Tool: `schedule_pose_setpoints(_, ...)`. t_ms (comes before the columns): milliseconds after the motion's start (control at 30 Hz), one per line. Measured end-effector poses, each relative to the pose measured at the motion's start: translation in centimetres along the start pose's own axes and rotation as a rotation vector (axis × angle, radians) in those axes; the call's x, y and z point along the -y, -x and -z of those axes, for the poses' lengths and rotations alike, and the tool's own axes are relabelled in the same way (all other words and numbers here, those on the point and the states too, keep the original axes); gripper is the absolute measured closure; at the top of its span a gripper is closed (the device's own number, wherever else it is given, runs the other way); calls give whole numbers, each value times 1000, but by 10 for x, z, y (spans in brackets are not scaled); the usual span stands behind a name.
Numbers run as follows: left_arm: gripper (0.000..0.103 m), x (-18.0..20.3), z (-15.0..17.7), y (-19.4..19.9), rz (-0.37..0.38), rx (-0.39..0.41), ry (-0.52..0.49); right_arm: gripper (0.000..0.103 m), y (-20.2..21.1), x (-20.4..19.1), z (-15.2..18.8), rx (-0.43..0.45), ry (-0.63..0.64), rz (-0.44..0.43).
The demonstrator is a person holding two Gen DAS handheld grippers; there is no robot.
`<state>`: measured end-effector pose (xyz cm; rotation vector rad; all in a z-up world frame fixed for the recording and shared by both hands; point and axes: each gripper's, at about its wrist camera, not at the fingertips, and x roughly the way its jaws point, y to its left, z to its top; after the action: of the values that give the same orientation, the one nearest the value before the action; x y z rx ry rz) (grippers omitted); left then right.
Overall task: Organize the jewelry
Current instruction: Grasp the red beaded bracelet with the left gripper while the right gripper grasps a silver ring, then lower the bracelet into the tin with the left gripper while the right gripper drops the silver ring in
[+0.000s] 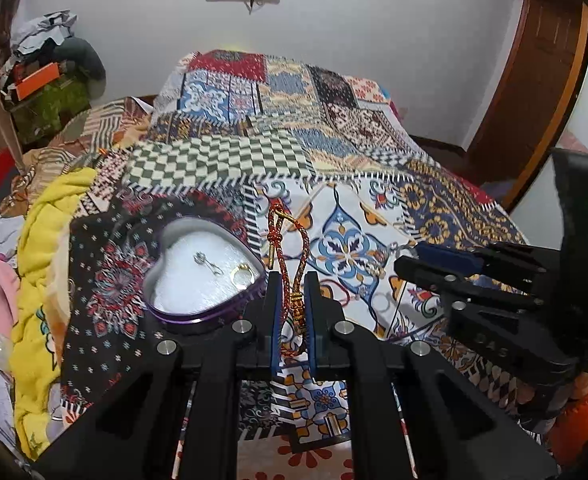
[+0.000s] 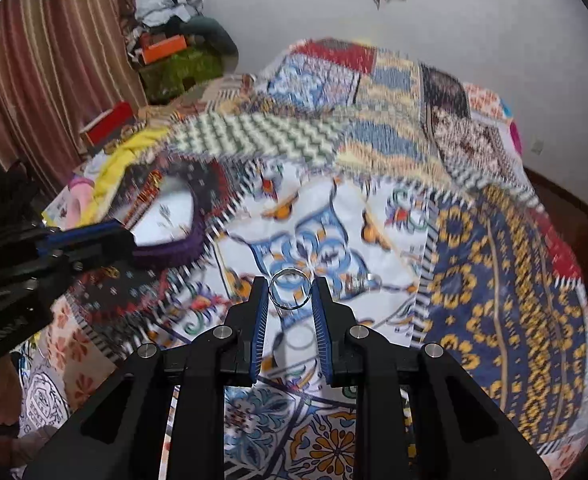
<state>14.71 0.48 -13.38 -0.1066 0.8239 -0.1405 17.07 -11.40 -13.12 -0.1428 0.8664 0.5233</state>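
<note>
In the left wrist view the left gripper (image 1: 292, 286) pinches a red-and-gold cord bracelet (image 1: 285, 248) between its blue pads, just right of the open heart-shaped tin (image 1: 198, 312) with a purple rim, which lies on the patchwork bedspread (image 1: 357, 240) and holds a gold ring (image 1: 242, 276) and a small pin (image 1: 208, 262) on its white lining. At the right the other gripper's black body bears embossed letters too faint to read. In the right wrist view, blurred by motion, the right gripper (image 2: 290, 292) clasps a silver ring (image 2: 290, 289) upright between its fingertips above the bedspread, with the heart tin far to the left behind the left gripper.
</note>
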Motion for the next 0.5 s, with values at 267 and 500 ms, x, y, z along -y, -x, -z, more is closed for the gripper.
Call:
schedule_pose_setpoints(267, 94, -12, -12, 23, -20, 70, 16, 83, 25, -21, -22, 101, 42, -17)
schedule_pose_setpoints(500, 94, -30, -21, 40, -47, 126, 36, 83, 29, -39, -37, 147, 64, -58)
